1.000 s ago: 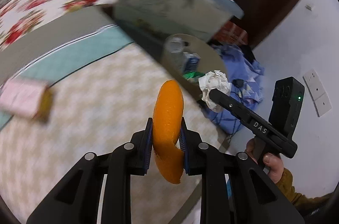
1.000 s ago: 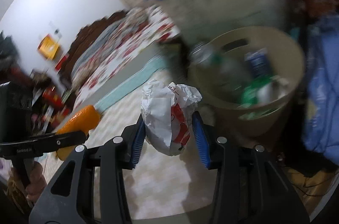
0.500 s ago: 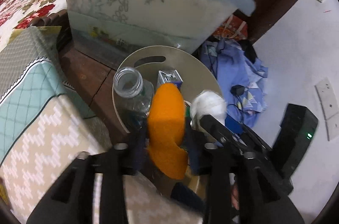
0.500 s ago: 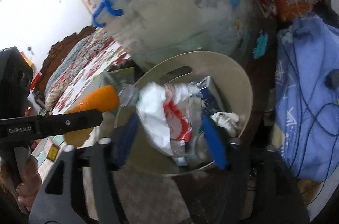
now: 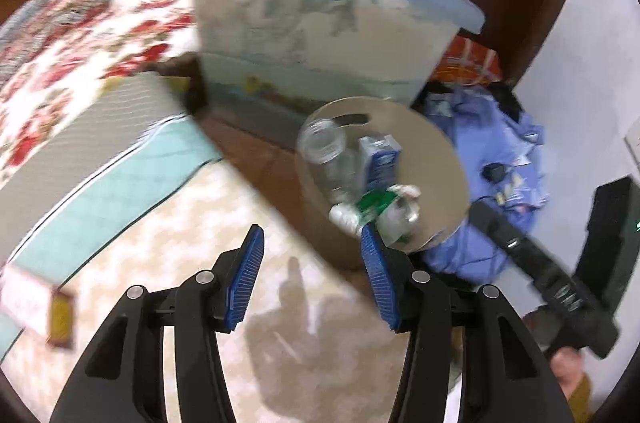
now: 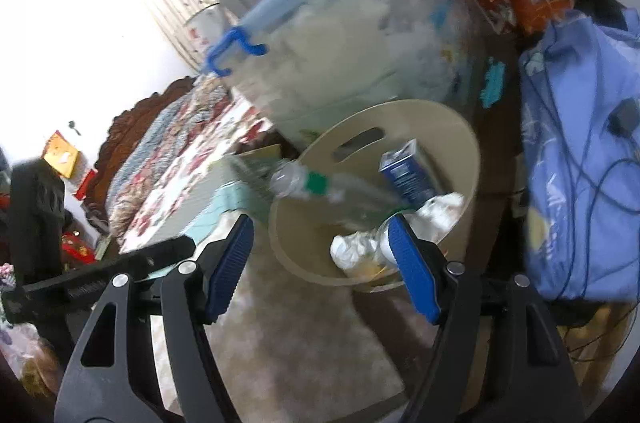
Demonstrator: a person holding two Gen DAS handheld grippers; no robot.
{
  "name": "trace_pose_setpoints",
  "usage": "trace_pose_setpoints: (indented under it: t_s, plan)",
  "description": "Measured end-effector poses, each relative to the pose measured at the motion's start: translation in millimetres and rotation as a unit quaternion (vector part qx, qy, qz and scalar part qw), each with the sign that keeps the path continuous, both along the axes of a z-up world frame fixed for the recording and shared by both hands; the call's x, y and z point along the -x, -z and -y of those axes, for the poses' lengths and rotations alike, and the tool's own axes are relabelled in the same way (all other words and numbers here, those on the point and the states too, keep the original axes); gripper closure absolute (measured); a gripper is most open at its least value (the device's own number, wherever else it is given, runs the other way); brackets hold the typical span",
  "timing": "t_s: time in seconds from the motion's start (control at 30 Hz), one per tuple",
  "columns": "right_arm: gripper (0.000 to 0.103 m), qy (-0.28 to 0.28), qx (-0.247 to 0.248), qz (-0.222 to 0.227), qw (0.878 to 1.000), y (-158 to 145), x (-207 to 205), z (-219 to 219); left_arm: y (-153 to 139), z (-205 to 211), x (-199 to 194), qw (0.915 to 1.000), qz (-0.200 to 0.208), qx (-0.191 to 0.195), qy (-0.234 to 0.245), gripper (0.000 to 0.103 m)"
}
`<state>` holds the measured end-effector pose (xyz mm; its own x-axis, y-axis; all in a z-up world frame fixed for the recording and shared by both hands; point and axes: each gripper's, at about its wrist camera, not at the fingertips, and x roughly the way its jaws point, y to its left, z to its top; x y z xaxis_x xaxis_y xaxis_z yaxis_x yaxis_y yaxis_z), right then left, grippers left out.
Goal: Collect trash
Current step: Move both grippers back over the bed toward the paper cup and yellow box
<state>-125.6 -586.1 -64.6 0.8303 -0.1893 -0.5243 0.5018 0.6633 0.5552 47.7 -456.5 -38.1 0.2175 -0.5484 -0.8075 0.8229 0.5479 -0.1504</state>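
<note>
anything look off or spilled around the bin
Nothing looks spilled. The trash sits inside the beige bin; only the clear plastic bottle is askew, lying tilted with its neck over the rim. Both grippers have open, empty jaws.

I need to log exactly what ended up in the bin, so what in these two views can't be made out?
- Bottom of the bin: covered by bottles, a blue carton and crumpled paper in both views; anything beneath is hidden.
- Carton print: too blurred to read.
- Right wrist view: the right gripper covers part of the trash.
- Left wrist view: the left gripper overlaps the bin's near rim.
</note>
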Motion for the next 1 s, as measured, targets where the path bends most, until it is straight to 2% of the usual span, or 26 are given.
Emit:
trace_pose_setpoints:
  t_s: [0.17, 0.4, 0.77, 1.0]
  plan:
    - [0.032, -0.025, -0.002, 0.006, 1.0, -7.3, -2.4, -36.8, -2.8, -58.4, 4.2, 0.9988, 0.029, -0.006, -0.038, 0.055]
    - [0.032, -0.065, 0.003, -0.004, 0.998, -13.7, -18.2, -83.1, -5.7, -134.8, 3.9, 0.9947, 0.043, -0.006, -0.093, 0.055]
    - [0.032, -0.135, 0.024, -0.032, 0.99, -23.2, -47.2, -150.2, -2.9, -225.5, -6.1, 0.9857, 0.029, 0.009, -0.166, 0.053]
    - [0.032, -0.179, 0.038, -0.047, 0.982, -23.9, -73.6, -191.8, 4.7, -278.6, -18.2, 0.9762, 0.019, 0.009, -0.216, 0.053]
